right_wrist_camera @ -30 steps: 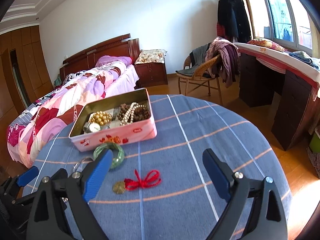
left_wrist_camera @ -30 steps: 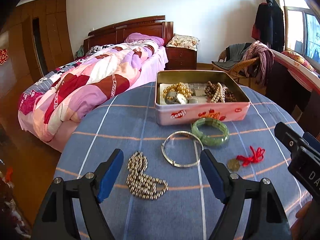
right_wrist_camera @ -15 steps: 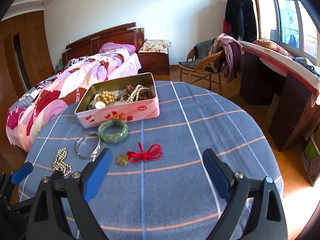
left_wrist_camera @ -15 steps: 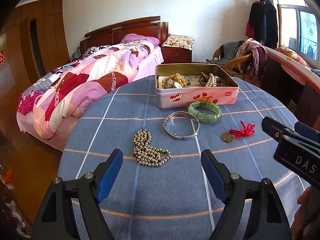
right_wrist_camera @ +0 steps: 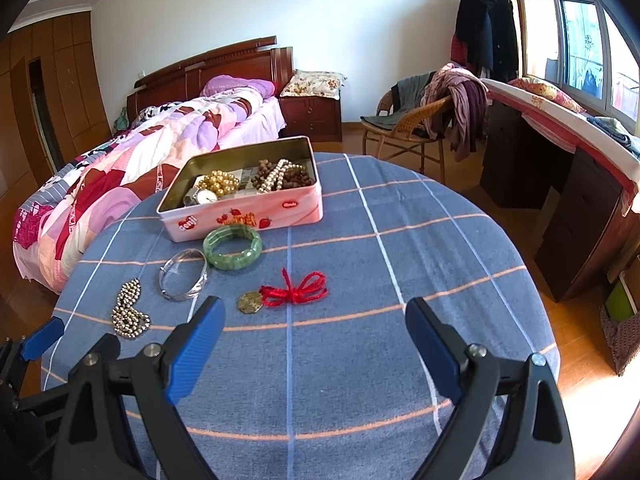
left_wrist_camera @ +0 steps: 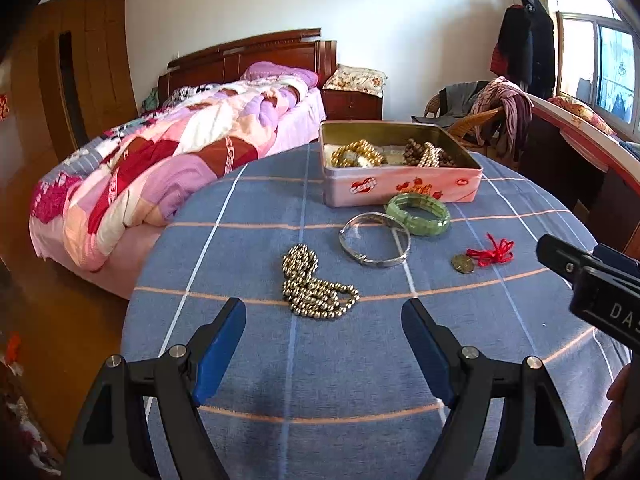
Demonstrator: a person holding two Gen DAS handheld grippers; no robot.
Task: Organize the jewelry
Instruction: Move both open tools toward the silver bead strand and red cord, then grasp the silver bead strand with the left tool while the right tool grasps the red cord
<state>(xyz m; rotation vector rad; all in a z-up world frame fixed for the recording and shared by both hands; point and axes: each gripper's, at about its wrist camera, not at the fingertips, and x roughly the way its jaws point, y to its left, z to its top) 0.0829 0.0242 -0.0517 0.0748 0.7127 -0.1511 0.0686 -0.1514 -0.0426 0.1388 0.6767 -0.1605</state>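
A pink tin box (left_wrist_camera: pixel 404 188) (right_wrist_camera: pixel 244 216) holding bead strings and a watch stands at the far side of the round blue table (left_wrist_camera: pixel 320 380) (right_wrist_camera: pixel 360 360). In front of it lie a green bangle (left_wrist_camera: pixel 418 215) (right_wrist_camera: pixel 232 246), a silver bangle (left_wrist_camera: pixel 374 239) (right_wrist_camera: pixel 183 275), a heap of metallic beads (left_wrist_camera: pixel 312 286) (right_wrist_camera: pixel 128 310) and a coin pendant on red cord (left_wrist_camera: pixel 486 254) (right_wrist_camera: pixel 294 292). My left gripper (left_wrist_camera: pixel 324 336) is open, just short of the beads. My right gripper (right_wrist_camera: pixel 316 332) is open and empty, near the pendant.
A bed with a patchwork quilt (left_wrist_camera: pixel 168 160) stands left of the table. A wicker chair with clothes (right_wrist_camera: pixel 416 128) and a dark desk (right_wrist_camera: pixel 560 184) lie to the right. The right gripper's body (left_wrist_camera: pixel 592 288) shows at the left wrist view's right edge.
Both grippers have drawn back from the jewelry, which now sits farther away and higher in each view. Jaws stay open, and nothing was picked up.
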